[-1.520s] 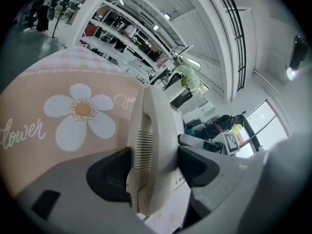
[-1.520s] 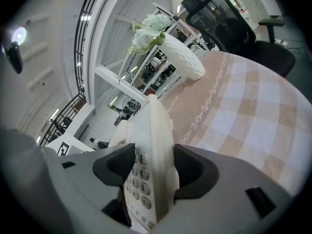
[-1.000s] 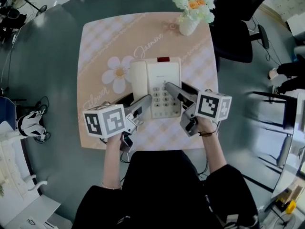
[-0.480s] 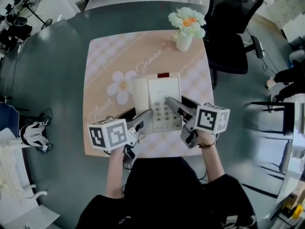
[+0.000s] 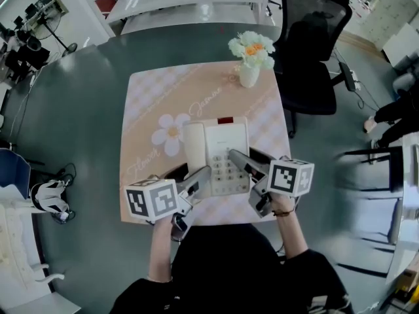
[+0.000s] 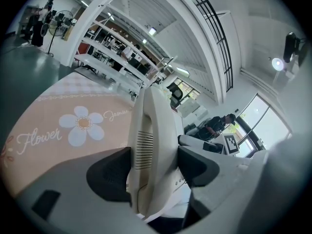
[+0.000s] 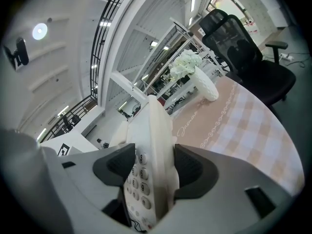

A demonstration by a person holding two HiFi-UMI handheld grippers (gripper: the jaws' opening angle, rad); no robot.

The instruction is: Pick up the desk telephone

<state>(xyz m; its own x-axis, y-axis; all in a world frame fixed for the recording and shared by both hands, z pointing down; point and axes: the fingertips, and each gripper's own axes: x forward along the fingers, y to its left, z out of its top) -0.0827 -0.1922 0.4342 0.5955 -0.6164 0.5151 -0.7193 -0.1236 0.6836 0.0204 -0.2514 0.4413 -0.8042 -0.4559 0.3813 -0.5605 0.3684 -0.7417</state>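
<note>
The cream desk telephone [image 5: 216,152], handset on its left and keypad on its right, is held between my two grippers above the pink flower-print cloth [image 5: 157,103]. My left gripper [image 5: 193,174] is shut on the phone's handset side [image 6: 156,130]. In the left gripper view its jaws [image 6: 153,165] press both faces of that edge. My right gripper [image 5: 241,154] is shut on the keypad side [image 7: 151,130], its jaws [image 7: 153,167] clamping the edge beside the number keys. The phone's underside is hidden.
A white vase of flowers [image 5: 252,54] stands at the cloth's far right corner, also in the right gripper view [image 7: 202,82]. A black office chair [image 5: 308,51] is behind the round dark green table [image 5: 78,110]. Desks and people are in the background.
The table and cloth have shrunk and slid lower in the head view while the phone keeps its size, so it has risen off the cloth. Both grippers stay shut on it.
</note>
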